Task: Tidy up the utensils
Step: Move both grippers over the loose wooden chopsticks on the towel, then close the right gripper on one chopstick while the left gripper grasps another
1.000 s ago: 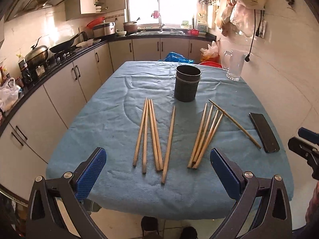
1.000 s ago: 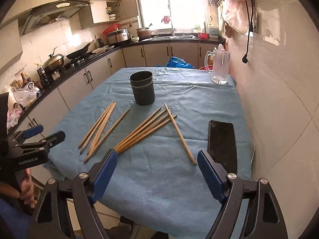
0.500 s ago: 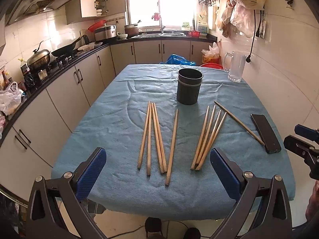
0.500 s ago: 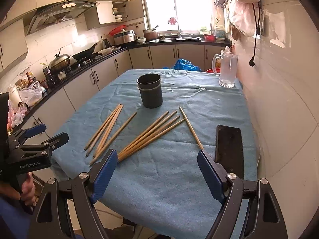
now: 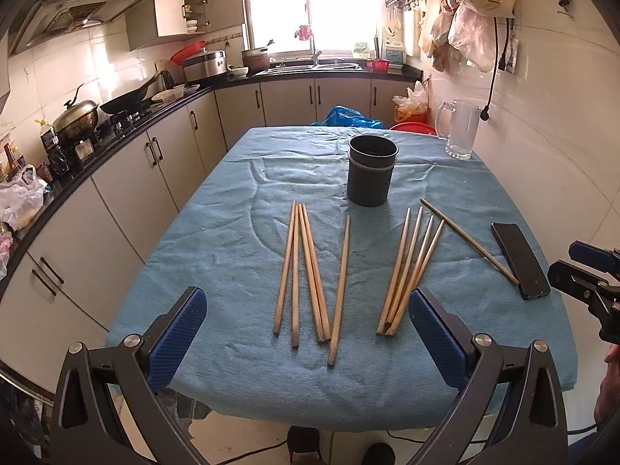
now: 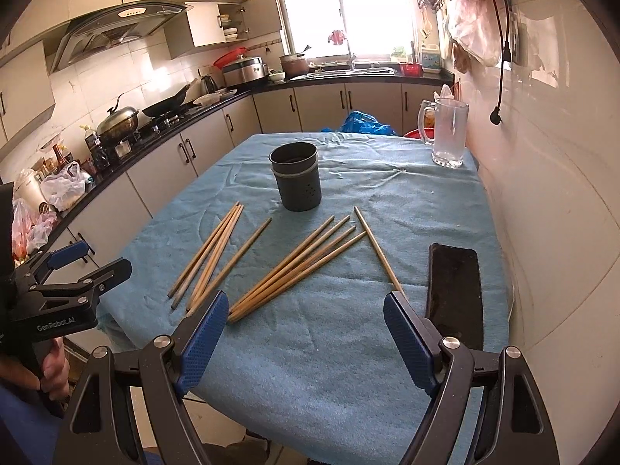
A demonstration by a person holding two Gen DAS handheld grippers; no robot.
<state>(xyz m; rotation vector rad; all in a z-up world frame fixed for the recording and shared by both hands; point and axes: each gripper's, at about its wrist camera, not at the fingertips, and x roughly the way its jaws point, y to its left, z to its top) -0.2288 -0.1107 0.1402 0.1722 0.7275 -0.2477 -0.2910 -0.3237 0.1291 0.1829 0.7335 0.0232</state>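
Ten chopsticks (image 5: 306,271): lying loose on the blue-clothed tabletop (image 5: 232,232), none standing in the holder.
Holder (image 5: 372,170): standing upright behind them; its inside is looking dark.
My left fingers (image 5: 306,333): spreading wide, grasping nothing.
My right fingers (image 6: 306,341): likewise released.

"GenRobot.AI" on left tool (image 6: 89,267)

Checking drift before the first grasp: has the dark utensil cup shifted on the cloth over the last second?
No. The dark utensil cup keeps its spot relative to the chopsticks and glass pitcher; only the cameras moved.
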